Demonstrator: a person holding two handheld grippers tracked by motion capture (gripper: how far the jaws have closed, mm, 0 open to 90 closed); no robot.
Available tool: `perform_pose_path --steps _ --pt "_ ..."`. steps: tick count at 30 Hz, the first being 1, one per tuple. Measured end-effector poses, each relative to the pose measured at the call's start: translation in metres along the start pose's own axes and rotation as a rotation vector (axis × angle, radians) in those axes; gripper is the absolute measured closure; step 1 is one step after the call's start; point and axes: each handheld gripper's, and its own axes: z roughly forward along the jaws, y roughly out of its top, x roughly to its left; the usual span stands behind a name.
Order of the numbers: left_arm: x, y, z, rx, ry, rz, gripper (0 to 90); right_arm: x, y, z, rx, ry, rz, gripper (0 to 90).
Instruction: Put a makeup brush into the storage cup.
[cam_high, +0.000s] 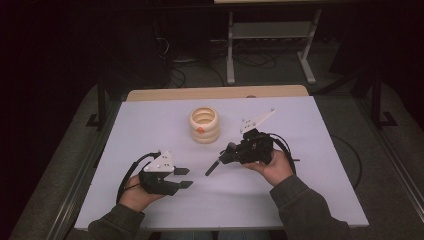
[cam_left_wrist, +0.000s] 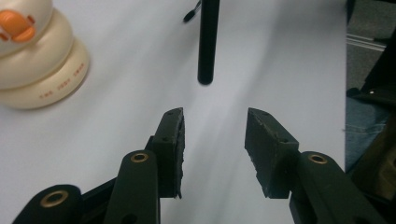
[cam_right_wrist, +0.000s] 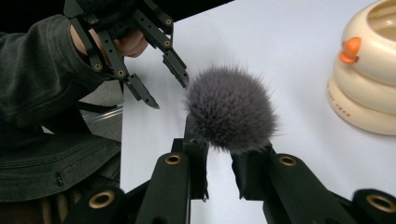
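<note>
A makeup brush with a fluffy grey head (cam_right_wrist: 231, 109) and a thin black handle (cam_high: 214, 167) is held in my right gripper (cam_high: 231, 152), whose jaws are shut on it just below the bristles (cam_right_wrist: 219, 154). The handle slants toward the left gripper, and its tip (cam_left_wrist: 206, 77) hangs just beyond the left jaws. My left gripper (cam_high: 186, 177) rests low at the near left of the table and stands open with nothing between its jaws (cam_left_wrist: 215, 135). A cream ringed holder (cam_high: 204, 125) with an orange duck mark stands at the middle back.
The white table top (cam_high: 310, 165) is bordered by a wooden strip (cam_high: 215, 93) at the far edge. A metal stand (cam_high: 270, 35) and cables lie on the dark floor beyond. The person's sleeves come in from the near edge.
</note>
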Motion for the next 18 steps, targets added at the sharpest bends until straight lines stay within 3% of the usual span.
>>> perform_pose_path --steps 6,18 --pt "0.001 -0.006 0.000 0.001 0.027 -0.009 55.9 -0.003 0.008 -0.004 0.007 -0.012 0.001 75.5" --pt "0.001 -0.011 -0.002 -0.003 0.038 -0.022 54.3 -0.009 0.025 -0.005 0.021 -0.026 -0.012 75.5"
